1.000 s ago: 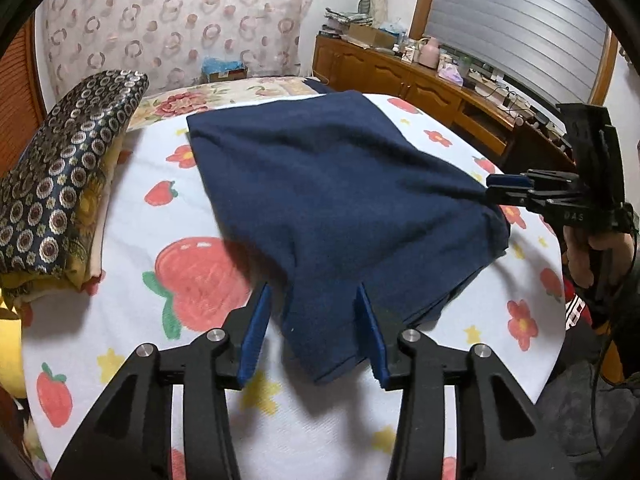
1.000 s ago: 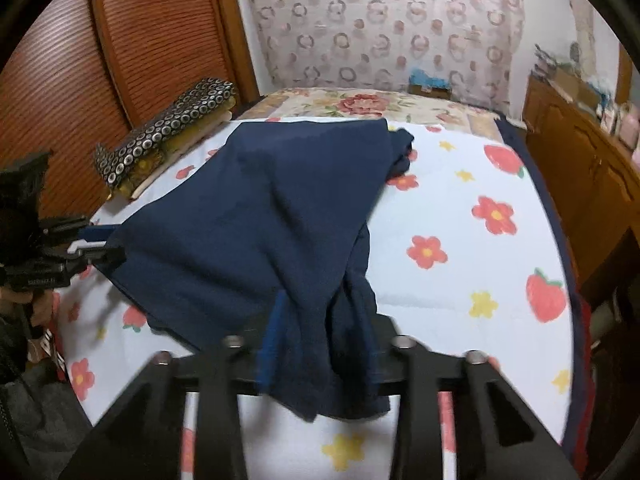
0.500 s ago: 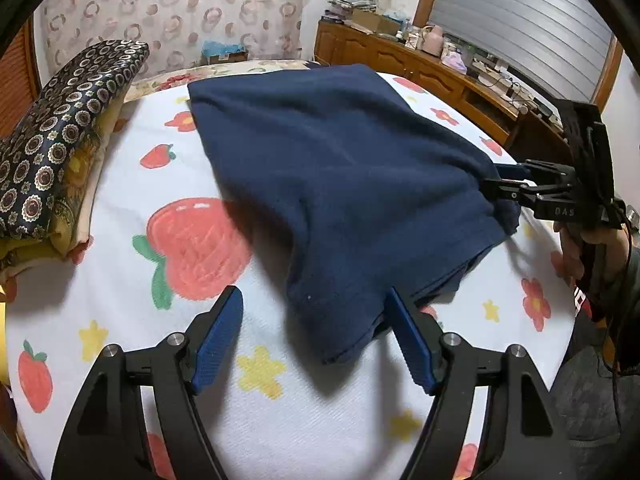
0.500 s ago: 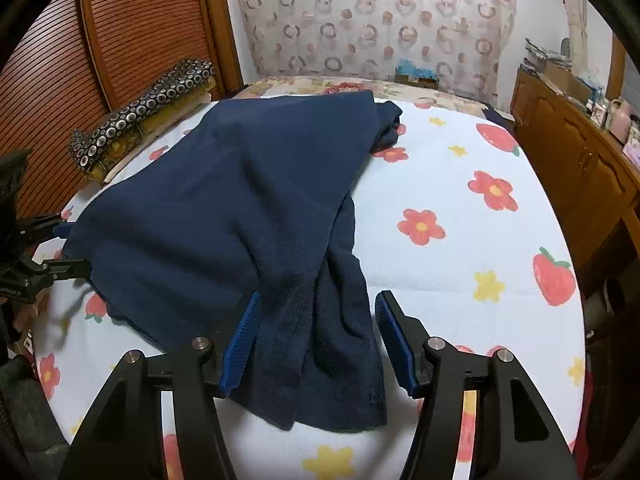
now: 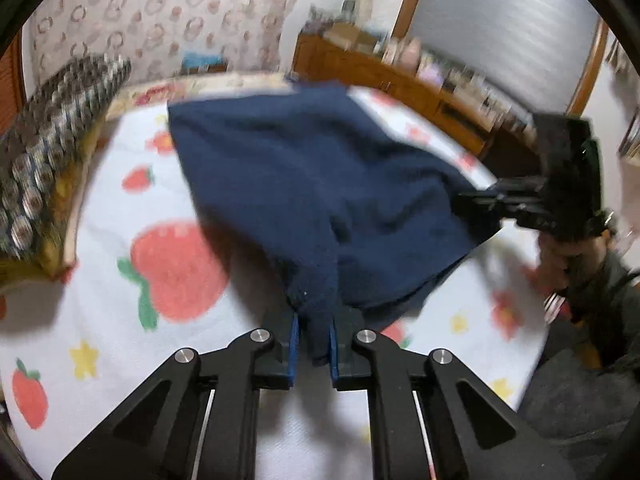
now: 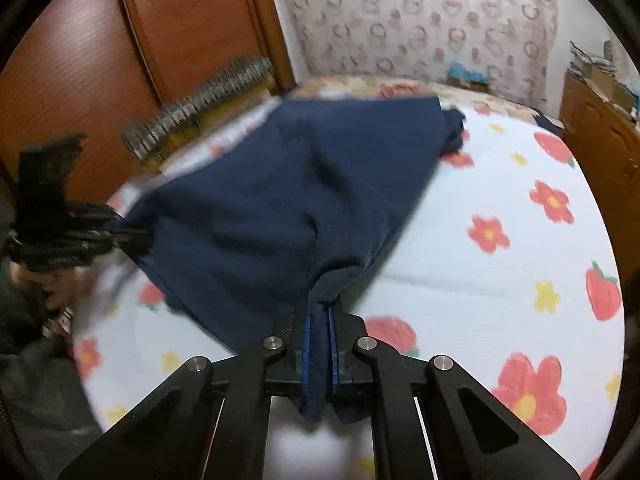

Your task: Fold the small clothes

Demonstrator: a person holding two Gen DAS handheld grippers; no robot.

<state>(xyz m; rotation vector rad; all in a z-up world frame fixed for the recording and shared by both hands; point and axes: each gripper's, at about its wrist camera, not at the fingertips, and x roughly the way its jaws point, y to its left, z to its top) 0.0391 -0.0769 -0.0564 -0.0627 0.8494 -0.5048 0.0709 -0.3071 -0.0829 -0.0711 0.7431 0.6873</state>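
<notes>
folding was barely begun: the navy garment [image 5: 312, 184] lay bunched on the strawberry-print bed [image 5: 172, 264], while the left claw [image 5: 313, 344] and right claw [image 6: 319, 354], jaws having just closed, each pinched a near corner of it. no tidy fold showed yet, and no container was visible.

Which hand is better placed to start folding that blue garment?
Neither: the left hand-held gripper and the right hand-held gripper each pinch a near corner of the garment, so both probably lift together.

No lettering can be read (frames blurred).
</notes>
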